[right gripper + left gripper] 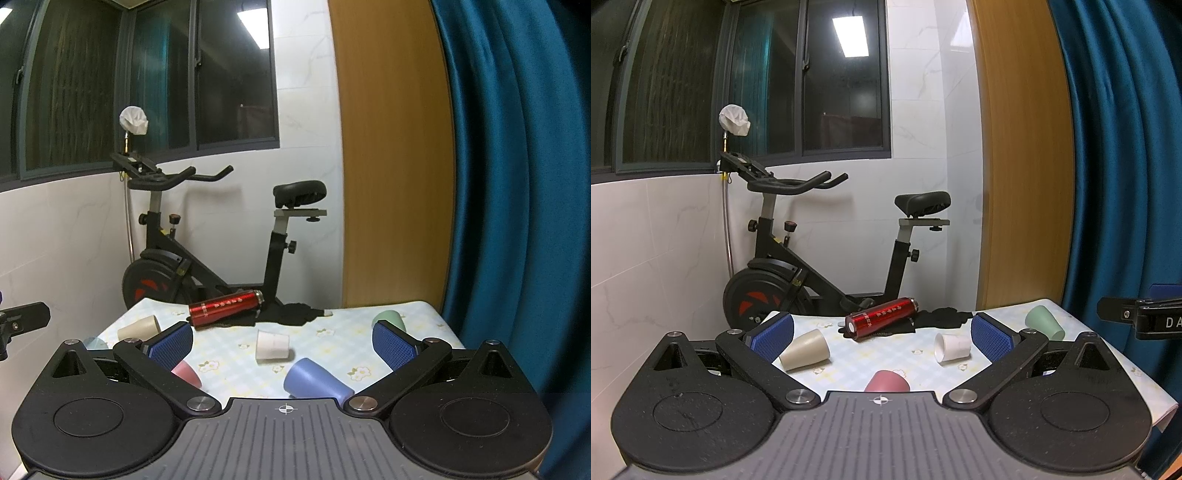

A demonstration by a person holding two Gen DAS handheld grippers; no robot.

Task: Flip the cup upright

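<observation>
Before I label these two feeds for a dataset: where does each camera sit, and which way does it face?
Left wrist: on the left gripper, facing the table and exercise bike; its own open jaws show, plus the right gripper's edge.
Right wrist: on the right gripper, same heading from further right; open jaws frame the blue cup.
Shared: red bottle, white cup, beige cup, green cup.

Dim indoor light; ceiling lamp glare in window (849,33); fisheye edge distortion.
</observation>
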